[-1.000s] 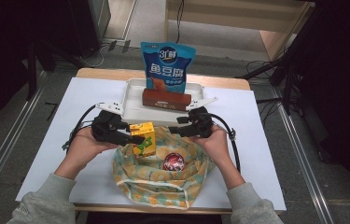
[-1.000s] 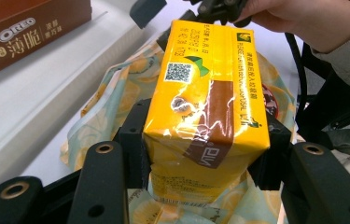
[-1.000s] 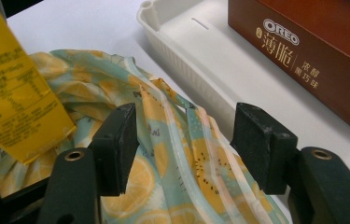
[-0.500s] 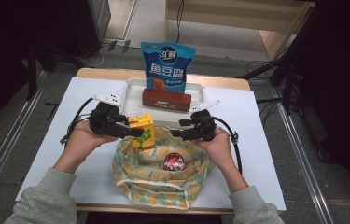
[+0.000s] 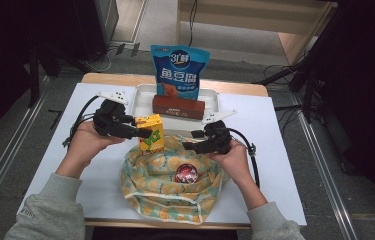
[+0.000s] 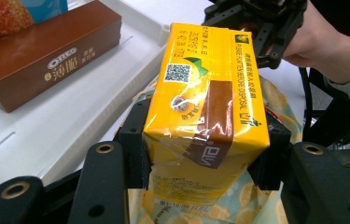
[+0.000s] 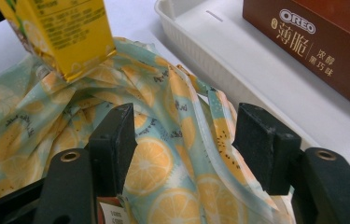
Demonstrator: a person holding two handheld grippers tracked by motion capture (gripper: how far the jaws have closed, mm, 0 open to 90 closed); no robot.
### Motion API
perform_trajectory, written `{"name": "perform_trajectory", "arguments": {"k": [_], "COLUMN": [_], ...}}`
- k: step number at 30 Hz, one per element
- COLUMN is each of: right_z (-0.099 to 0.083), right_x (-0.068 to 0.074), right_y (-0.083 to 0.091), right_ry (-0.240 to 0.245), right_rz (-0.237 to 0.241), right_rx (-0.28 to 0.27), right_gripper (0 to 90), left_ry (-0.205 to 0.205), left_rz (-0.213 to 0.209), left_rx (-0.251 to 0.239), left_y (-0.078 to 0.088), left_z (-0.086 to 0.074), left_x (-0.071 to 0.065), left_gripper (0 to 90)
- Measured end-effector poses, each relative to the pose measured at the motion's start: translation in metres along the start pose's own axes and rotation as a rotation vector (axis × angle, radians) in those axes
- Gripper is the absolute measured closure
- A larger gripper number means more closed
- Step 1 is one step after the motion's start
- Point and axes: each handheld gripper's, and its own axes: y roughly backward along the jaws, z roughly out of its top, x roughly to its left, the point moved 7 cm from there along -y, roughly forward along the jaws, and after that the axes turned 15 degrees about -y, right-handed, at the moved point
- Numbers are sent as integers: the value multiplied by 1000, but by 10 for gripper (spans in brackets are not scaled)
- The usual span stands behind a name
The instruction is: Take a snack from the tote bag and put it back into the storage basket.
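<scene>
- The left gripper is clamping the yellow drink carton; in the left gripper view the two black jaws are pressing on the opposite side faces of the carton.
- The carton is hanging upright over the far left edge of the fruit-print cloth bag, and in the right gripper view its lower corner is sitting just above the cloth, though contact cannot be told.
- The right gripper is resting at the far right edge of the bag, with its jaws standing apart.
- In the right gripper view, the folded rim of the bag is lying between those jaws, and the pads are not pressing on it.
- A round red item is lying inside the bag, near its middle.
- The white tray is sitting just beyond the bag, on the far side of the table.
- A brown biscuit box is lying in that tray, beyond the bag, and a blue snack pouch is standing behind the box.
- The white table is carrying the bag.
</scene>
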Motion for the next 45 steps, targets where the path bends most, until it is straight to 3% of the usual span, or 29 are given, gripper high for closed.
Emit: {"name": "perform_trajectory", "arguments": {"k": [7, 22, 34, 45], "right_z": [-1, -4, -5, -7], "right_x": [3, 8, 10, 11], "right_y": [2, 2, 3, 7], "right_ry": [9, 15, 20, 22], "right_rz": [6, 13, 15, 13], "right_rx": [-5, 6, 0, -8], "right_gripper": [389, 385, 385, 385], "left_ry": [12, 27, 43, 50], "left_rz": [11, 8, 68, 131], "left_rx": [13, -12, -27, -18], "left_y": [1, 2, 3, -5], "left_z": [0, 3, 3, -7], "left_x": [9, 30, 53, 76], "left_gripper": [509, 509, 511, 511]}}
